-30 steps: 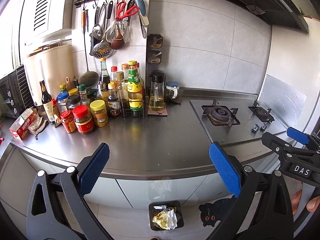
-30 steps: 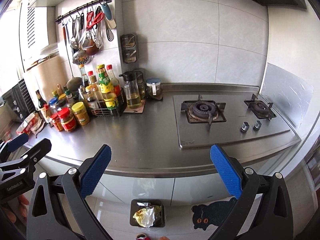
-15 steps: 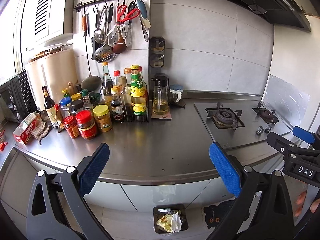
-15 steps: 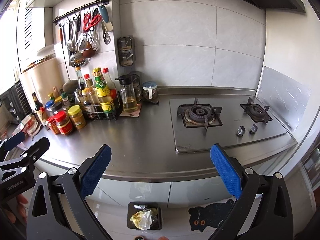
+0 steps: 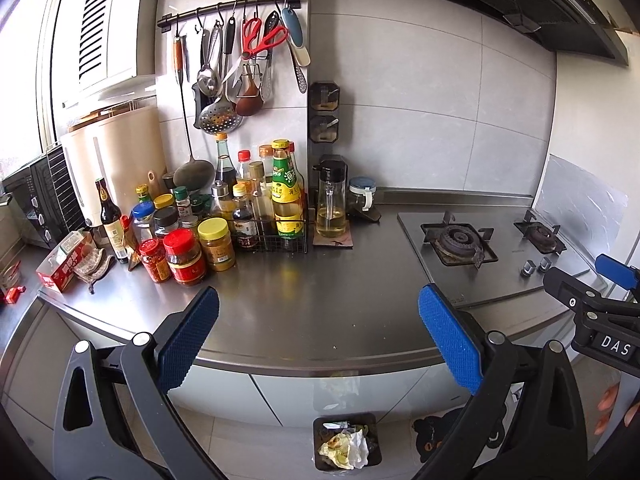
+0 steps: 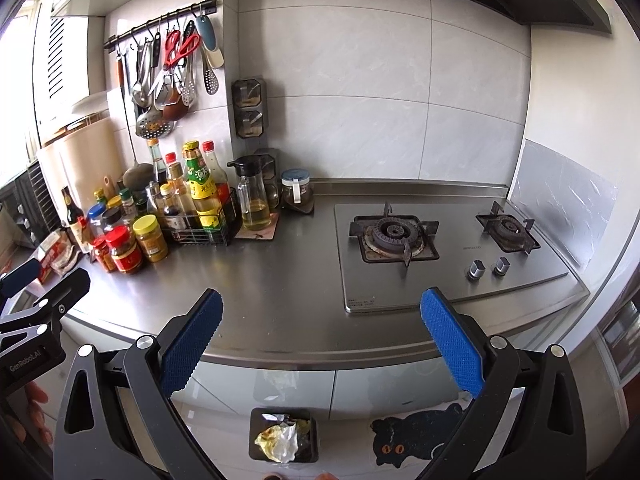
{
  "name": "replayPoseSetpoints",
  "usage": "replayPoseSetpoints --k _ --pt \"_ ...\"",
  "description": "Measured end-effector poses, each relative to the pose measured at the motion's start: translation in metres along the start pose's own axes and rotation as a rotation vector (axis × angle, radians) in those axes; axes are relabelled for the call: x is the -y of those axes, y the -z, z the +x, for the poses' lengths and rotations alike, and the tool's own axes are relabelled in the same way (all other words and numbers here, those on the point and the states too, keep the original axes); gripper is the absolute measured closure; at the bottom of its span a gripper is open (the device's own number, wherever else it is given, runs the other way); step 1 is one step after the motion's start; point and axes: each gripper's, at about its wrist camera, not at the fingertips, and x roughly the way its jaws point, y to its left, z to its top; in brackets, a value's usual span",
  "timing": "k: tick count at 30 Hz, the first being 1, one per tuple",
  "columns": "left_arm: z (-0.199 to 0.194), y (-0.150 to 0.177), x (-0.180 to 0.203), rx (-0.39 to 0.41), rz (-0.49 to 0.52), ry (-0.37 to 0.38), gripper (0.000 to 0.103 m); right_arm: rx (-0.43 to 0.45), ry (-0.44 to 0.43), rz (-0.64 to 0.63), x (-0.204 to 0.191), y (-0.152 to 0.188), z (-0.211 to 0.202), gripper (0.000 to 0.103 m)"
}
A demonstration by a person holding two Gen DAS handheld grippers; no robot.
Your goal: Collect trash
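While both the left claw [image 5: 318, 338] and the right claw [image 6: 320, 338] hover released above the tabletop [image 5: 304, 296], the crumpled trash [image 5: 346, 450] lies in the bin [image 5: 320, 432] on the floor below them.

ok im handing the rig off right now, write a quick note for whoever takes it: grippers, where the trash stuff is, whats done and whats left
Left gripper: open, empty, held above the counter's front edge.
Right gripper: open, empty, same height, to the left one's right.
Trash bin: on the floor in front of the cabinets, beside the cat mat; crumpled paper and wrappers already inside.
Counter: the middle shows only a few tiny specks. Possible leftovers sit at the far left: a red carton and a crumpled cloth or wrapper.
Left to do: judge those two, bin whatever is trash.
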Motion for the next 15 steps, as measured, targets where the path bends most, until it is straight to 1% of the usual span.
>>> replayPoseSetpoints --k 15 --pt "-0.0021 0.0029 0.0013 -0.012 0.004 -0.018 0.008 -0.006 0.005 -0.005 0.0005 0.0012 -0.0027 0.003"
